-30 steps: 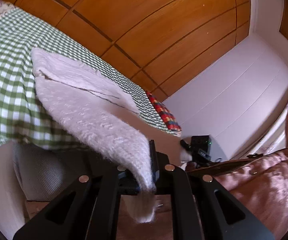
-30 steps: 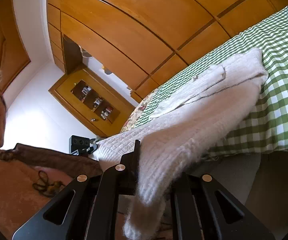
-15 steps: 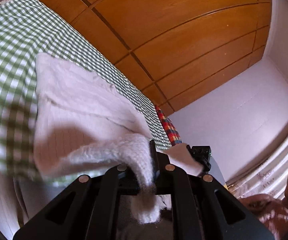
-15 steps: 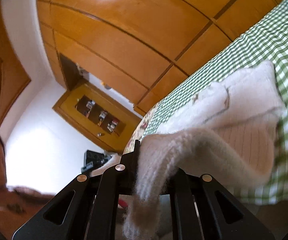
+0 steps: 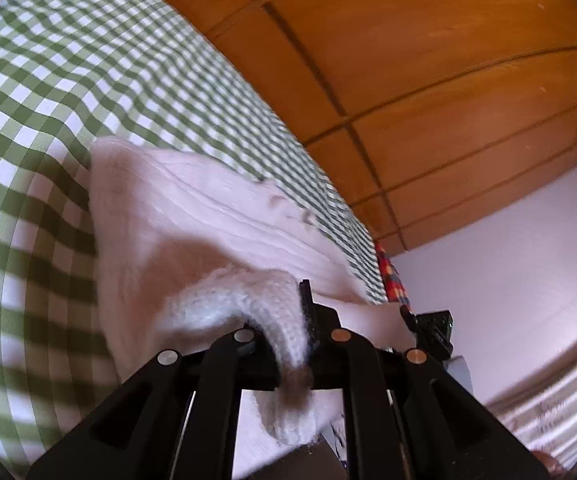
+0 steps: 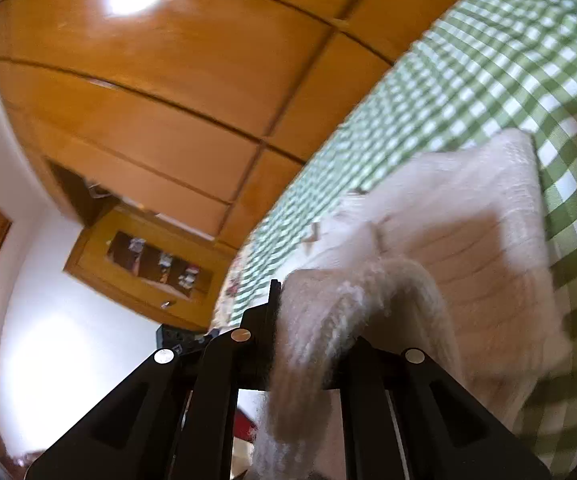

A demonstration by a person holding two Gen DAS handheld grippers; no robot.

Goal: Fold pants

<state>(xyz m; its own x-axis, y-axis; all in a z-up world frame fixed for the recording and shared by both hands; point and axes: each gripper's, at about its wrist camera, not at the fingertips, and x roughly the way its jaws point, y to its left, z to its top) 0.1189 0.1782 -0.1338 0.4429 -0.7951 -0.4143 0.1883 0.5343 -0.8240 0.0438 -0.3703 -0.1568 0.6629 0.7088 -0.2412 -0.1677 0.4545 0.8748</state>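
The pants point(image 5: 192, 216) are pale pink-white ribbed knit and lie partly folded on a green-and-white checked bed cover point(image 5: 40, 80). My left gripper point(image 5: 288, 320) is shut on one knit edge of the pants, which bunches over the jaws and hangs down in front. My right gripper point(image 6: 308, 312) is shut on another knit edge of the same pants point(image 6: 468, 248), lifted above the part lying on the bed cover point(image 6: 528, 60). The other gripper shows in the left wrist view point(image 5: 432, 328) at the right. Both views are blurred.
Wooden panelled wardrobe doors point(image 5: 428, 60) rise behind the bed. A red patterned pillow point(image 5: 392, 280) lies at the far end of the bed. A wooden wall cabinet point(image 6: 148, 264) hangs on the white wall in the right wrist view.
Both grippers have carried the held pants edges up and forward over the bed. The pants now fold over themselves, and the person has left both views.
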